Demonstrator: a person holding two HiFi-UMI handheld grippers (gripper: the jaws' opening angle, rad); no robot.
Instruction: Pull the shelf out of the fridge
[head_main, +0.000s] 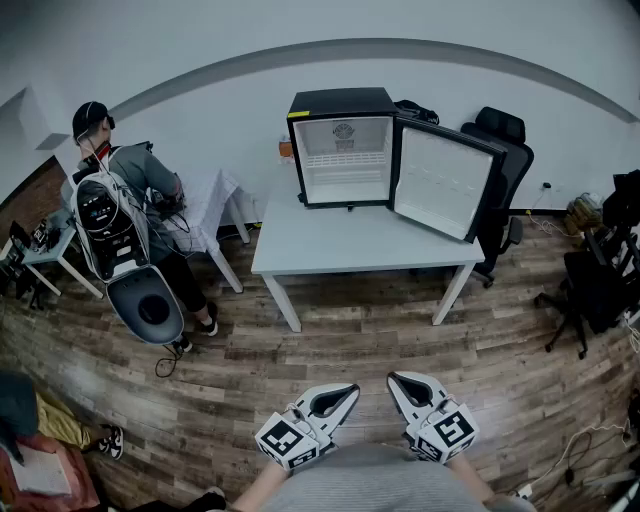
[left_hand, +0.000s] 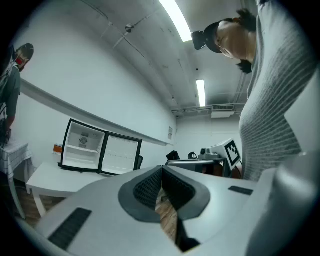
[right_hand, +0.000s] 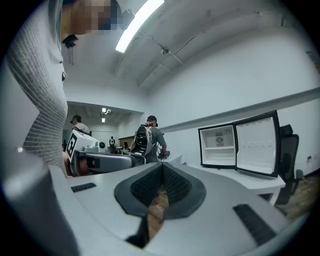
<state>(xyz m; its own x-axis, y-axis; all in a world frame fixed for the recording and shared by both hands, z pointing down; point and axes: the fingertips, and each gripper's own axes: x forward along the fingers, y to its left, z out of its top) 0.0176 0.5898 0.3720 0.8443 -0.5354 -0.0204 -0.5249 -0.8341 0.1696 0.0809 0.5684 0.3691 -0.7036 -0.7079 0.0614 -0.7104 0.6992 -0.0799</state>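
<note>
The shelf (head_main: 344, 158) is sitting mid-height inside the open fridge (head_main: 340, 102) at the bench's (head_main: 350, 250) back edge. Probably light, stiff wire, it is offering its front rail. The left gripper (head_main: 350, 389) and right gripper (head_main: 393, 379) are hanging far off, fingers together, empty.

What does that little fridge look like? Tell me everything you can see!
The fridge is a small box, black outside and white inside. It stands upright at the back of a white table, close to the wall. Its door is swung wide open to the right and is white on the inner side. One thin white shelf crosses the upper part inside, not pulled out yet. No food shows. Only the table touches it.
</note>
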